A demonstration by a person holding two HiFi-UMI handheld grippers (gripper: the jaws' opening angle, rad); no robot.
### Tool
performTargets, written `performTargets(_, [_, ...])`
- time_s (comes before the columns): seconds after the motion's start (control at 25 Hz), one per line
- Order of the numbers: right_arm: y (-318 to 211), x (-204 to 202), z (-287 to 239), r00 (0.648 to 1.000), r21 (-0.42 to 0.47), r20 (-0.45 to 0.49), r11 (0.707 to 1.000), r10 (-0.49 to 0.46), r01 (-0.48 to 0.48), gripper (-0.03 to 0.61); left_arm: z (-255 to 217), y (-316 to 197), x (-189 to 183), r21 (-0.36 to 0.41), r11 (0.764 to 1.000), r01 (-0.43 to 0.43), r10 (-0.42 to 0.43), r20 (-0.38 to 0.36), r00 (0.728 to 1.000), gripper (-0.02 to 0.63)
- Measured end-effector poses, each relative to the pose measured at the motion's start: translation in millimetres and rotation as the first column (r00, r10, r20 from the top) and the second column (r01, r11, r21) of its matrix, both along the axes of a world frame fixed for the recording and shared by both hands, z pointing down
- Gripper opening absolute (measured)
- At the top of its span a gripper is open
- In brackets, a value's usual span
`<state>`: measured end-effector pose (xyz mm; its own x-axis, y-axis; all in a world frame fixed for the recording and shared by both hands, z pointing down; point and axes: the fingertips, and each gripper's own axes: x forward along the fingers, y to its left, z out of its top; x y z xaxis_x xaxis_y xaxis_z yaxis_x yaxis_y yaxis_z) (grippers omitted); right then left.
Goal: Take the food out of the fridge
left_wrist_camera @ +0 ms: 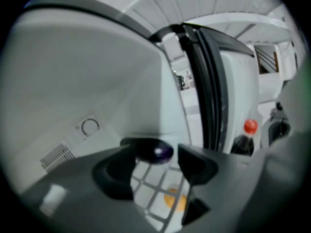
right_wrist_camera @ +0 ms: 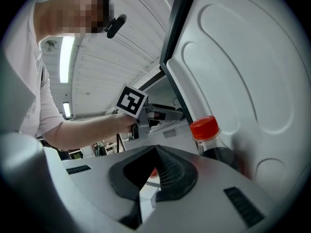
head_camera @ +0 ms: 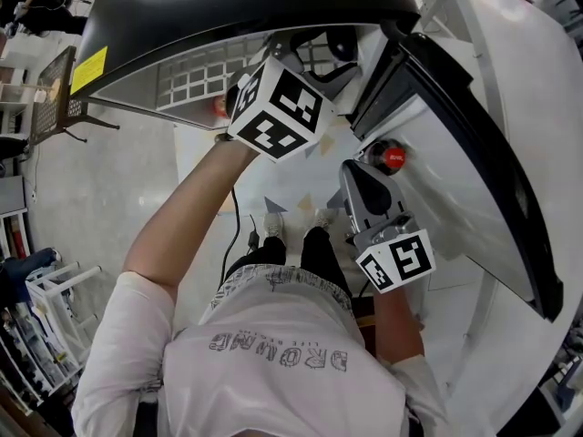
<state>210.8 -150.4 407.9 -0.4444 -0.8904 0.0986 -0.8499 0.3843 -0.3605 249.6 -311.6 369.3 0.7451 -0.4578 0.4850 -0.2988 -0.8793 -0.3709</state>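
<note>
Presently framing dark fruit (left_wrist_camera: 155, 152) at twelve o'clock with left gripper (left_wrist_camera: 154, 161) released wide; judging it light, smooth, bruisable; advising gentle mid-body hold. Carrying right gripper (right_wrist_camera: 155, 149) clenched, empty.

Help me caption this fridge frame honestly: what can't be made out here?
Head view: the marker cube hides the left gripper jaws and most shelf contents.
Left gripper view: the purple item at the open jaws is blurred, so its kind and any contact are unclear. The orange item seen through the wire shelf is half hidden by the gripper body.
Right gripper view: the right gripper body hides the bottle below its shoulder.
</note>
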Motion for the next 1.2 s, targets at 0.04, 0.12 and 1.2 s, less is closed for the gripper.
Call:
performTargets(0.04, [0.2,0.5,1.0,1.0,-0.001,0.002,1.0,0.002,-0.002,-0.006,1.4,-0.8,0.9,0.0,1.0,0.001,-0.001,0.006,1.0,0.273])
performTargets(0.12, [0.6,1.2,2.9,1.0,-0.004,0.005,1.0,0.004,-0.004,-0.006,4.2,-1.7,2.8,0.001,1.0,0.004,-0.004,0.017,1.0,0.273])
performTargets(1.2, [3.7,-8.1,-5.1,0.999,0.006,-0.024,1.0,0.027,-0.027,-0.006,-25.4,19.5,-35.2,0.048,0.998,0.033,-0.027,-0.113,0.993,0.229])
